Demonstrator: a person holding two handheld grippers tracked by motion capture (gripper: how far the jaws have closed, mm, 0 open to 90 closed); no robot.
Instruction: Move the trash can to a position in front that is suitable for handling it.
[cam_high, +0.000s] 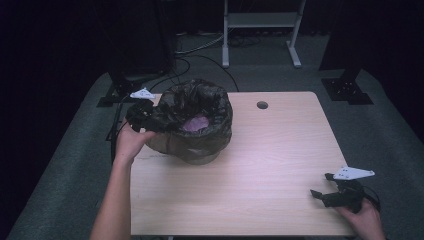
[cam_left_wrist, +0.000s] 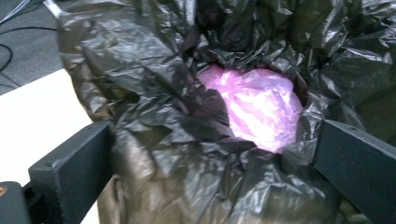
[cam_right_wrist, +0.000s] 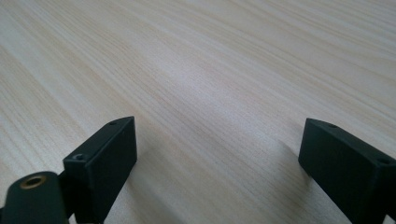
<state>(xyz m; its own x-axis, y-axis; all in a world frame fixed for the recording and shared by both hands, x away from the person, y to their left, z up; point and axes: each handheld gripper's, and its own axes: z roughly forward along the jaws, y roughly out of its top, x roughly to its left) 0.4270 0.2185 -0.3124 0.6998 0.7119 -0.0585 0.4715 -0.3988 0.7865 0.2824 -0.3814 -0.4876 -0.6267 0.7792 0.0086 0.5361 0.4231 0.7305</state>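
Bin (cam_high: 197, 145) with one black liner (cam_high: 200, 102) sits at the table's (cam_high: 260, 170) far left, one pink bag (cam_high: 196, 122) inside; left gripper (cam_high: 142, 116), jaws spread, straddles the liner's rim; right gripper (cam_high: 325, 192) rests released at the near right corner.

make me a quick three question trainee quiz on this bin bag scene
1. True or false: the right gripper holds the black bin bag.
2. What colour is the crumpled plastic inside the bag?
3. Which gripper is at the bag's rim: A left, B right?

Key: 1 false, its jaws stand open above the bare wooden table. 2 pink. 3 A.
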